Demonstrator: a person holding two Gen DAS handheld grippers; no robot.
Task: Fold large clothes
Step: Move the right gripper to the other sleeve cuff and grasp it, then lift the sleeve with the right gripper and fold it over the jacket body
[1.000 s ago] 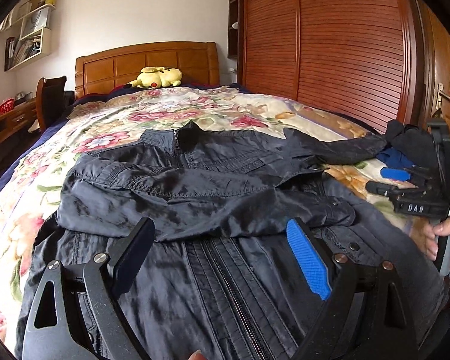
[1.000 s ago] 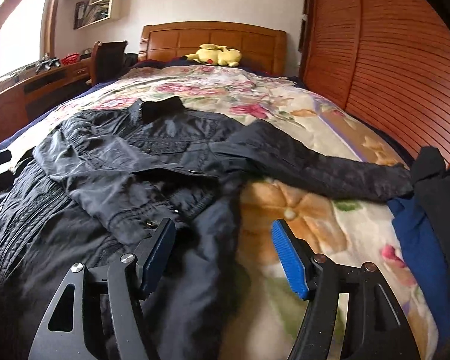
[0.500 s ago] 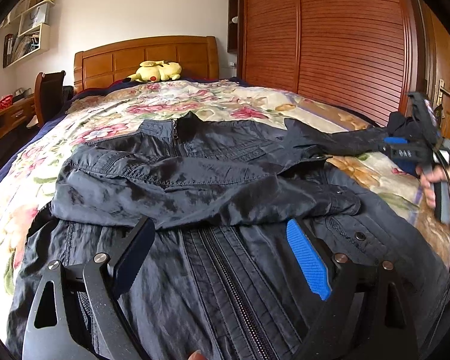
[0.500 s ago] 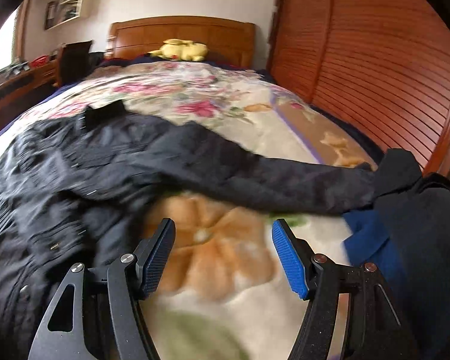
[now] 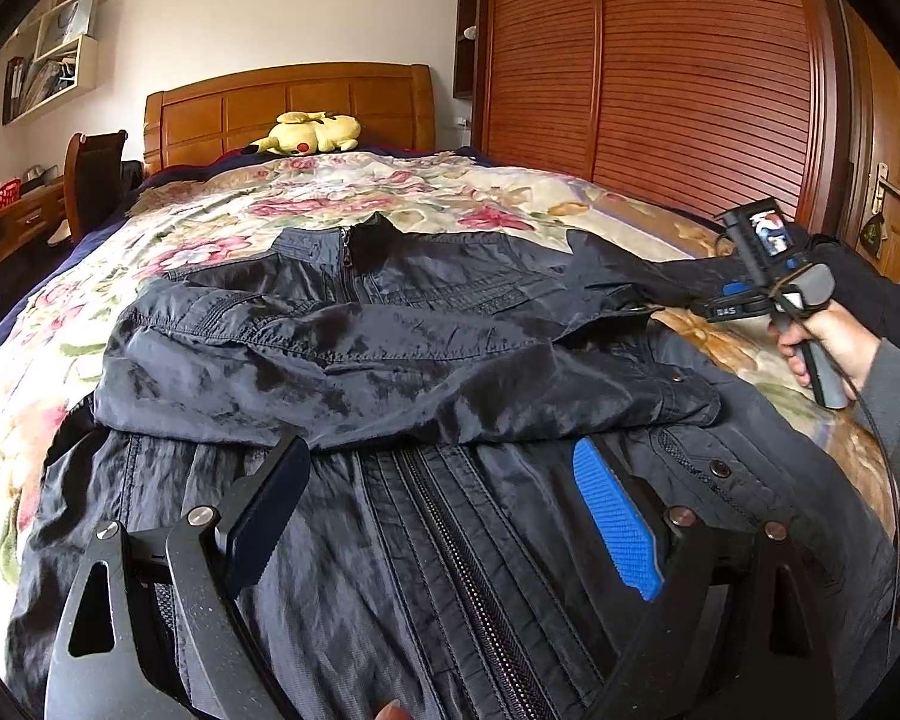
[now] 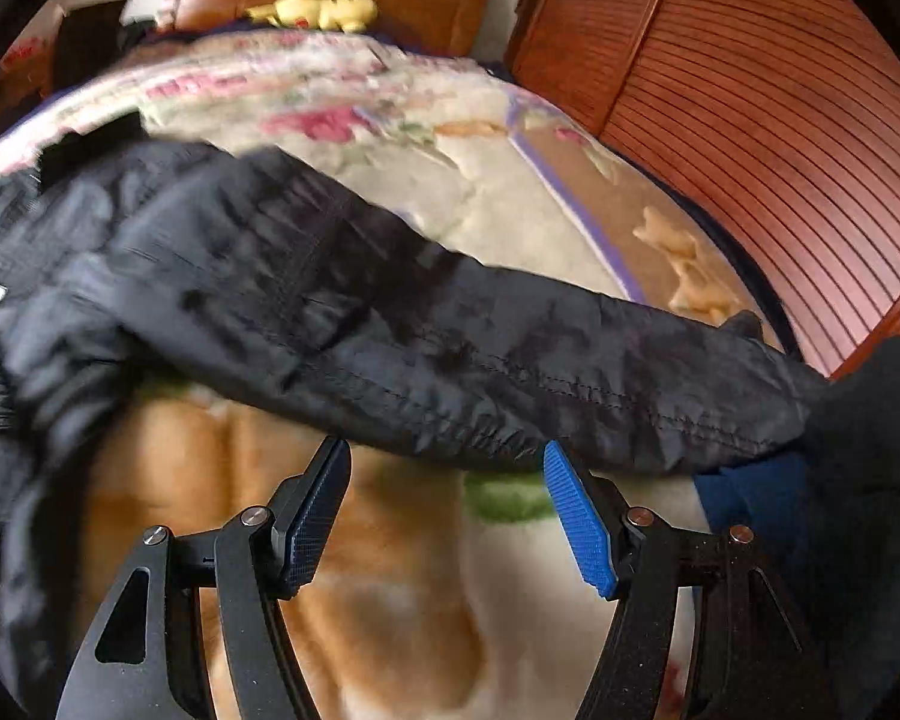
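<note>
A dark zip-up jacket (image 5: 390, 360) lies face up on the flowered bedspread (image 5: 342, 192), one sleeve folded across its chest. Its other sleeve (image 6: 510, 360) stretches out to the right over the bed. My left gripper (image 5: 444, 498) hovers open over the jacket's lower front by the zip, nothing between its fingers. My right gripper (image 6: 447, 480) stands open just short of the outstretched sleeve, its pads apart and empty. In the left wrist view the right gripper (image 5: 732, 303), held by a hand (image 5: 828, 336), points at that sleeve.
A pile of dark and blue clothes (image 6: 840, 480) lies at the sleeve's end on the right. A yellow plush toy (image 5: 309, 132) rests by the wooden headboard (image 5: 288, 102). A slatted wooden wardrobe (image 5: 660, 72) runs along the right side; a chair and desk stand at left.
My right gripper has swung right and forward, from over the jacket's body to the outstretched sleeve. The left gripper has stayed over the jacket's lower front.
</note>
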